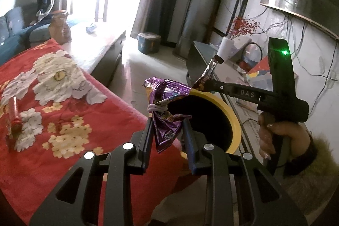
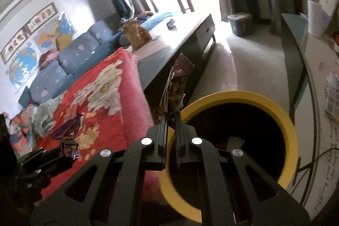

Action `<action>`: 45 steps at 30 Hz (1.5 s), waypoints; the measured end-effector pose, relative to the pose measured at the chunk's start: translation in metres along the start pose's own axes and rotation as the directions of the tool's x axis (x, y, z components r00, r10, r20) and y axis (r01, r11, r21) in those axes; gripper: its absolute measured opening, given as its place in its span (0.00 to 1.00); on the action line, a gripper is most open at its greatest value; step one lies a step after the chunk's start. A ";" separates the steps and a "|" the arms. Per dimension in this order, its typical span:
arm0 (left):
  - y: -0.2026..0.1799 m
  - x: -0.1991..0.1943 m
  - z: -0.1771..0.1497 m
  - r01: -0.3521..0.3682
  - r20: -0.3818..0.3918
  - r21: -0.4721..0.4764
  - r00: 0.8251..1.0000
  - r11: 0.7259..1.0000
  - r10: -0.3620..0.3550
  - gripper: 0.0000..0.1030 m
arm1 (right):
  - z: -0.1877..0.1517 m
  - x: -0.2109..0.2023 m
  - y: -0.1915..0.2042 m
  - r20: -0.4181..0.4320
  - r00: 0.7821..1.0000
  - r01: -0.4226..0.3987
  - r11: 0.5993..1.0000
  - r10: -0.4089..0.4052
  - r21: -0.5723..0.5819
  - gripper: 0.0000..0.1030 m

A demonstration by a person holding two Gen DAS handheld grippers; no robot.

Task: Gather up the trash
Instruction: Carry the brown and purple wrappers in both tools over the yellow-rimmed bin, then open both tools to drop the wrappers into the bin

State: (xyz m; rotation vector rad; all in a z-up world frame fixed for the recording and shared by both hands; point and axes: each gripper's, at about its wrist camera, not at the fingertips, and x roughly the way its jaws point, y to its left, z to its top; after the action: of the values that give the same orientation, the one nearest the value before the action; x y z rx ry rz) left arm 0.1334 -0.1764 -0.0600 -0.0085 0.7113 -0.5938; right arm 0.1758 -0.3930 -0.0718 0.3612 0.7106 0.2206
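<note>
My left gripper [image 1: 167,120] is shut on a crumpled purple snack bag [image 1: 167,105], held at the near left rim of a yellow-rimmed bin [image 1: 233,118] with a dark inside. In the same view a hand [image 1: 275,132] holds my right gripper [image 1: 197,87], shut on a brown bar wrapper [image 1: 208,71] over the bin's far rim. In the right wrist view the right gripper [image 2: 171,114] pinches that wrapper [image 2: 177,82] upright beside the bin [image 2: 243,95]. The purple bag [image 2: 67,132] and the left gripper [image 2: 48,159] show at lower left. A red stick-shaped wrapper [image 1: 14,118] lies on the red flowered blanket [image 1: 95,111].
The bin stands on the floor between the blanket-covered seat and a glass-topped table [image 2: 305,52] carrying a paper roll [image 2: 317,18]. Beyond lie a dark low table [image 2: 190,35] with a brown bag [image 2: 136,34], a blue sofa [image 2: 70,60], and a blue bucket [image 2: 241,23] on open floor.
</note>
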 end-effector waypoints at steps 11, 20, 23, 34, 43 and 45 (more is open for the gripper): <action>-0.016 0.025 0.004 0.035 -0.027 0.023 0.999 0.999 -0.034 0.26 | -0.007 -0.002 -0.036 -0.002 0.998 0.068 0.996 -0.068 0.055 0.03; -0.035 0.053 0.015 0.069 -0.050 0.050 0.997 0.996 -0.067 0.26 | -0.020 0.006 -0.057 -0.043 0.994 0.104 0.991 -0.101 0.083 0.03; -0.041 0.062 0.018 0.074 -0.059 0.064 0.996 0.995 -0.071 0.26 | -0.025 0.007 -0.064 -0.056 0.992 0.116 0.989 -0.111 0.094 0.03; -0.057 0.103 0.026 0.100 -0.116 0.093 0.989 0.991 -0.089 0.27 | -0.046 0.014 -0.084 -0.117 0.985 0.138 0.982 -0.123 0.126 0.04; -0.060 0.128 0.036 0.134 -0.129 0.092 0.984 0.987 -0.122 0.70 | -0.054 0.002 -0.092 -0.107 0.985 0.151 0.976 -0.135 0.160 0.29; -0.058 0.130 0.036 0.116 -0.125 0.091 0.987 0.989 -0.105 0.81 | -0.053 -0.002 -0.091 -0.098 0.985 0.159 0.973 -0.144 0.166 0.37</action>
State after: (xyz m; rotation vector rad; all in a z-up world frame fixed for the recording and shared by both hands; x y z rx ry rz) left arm 0.2041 -0.2984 -0.1003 0.0803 0.8010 -0.7401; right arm 0.1454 -0.4643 -0.1436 0.4635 0.8406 0.0286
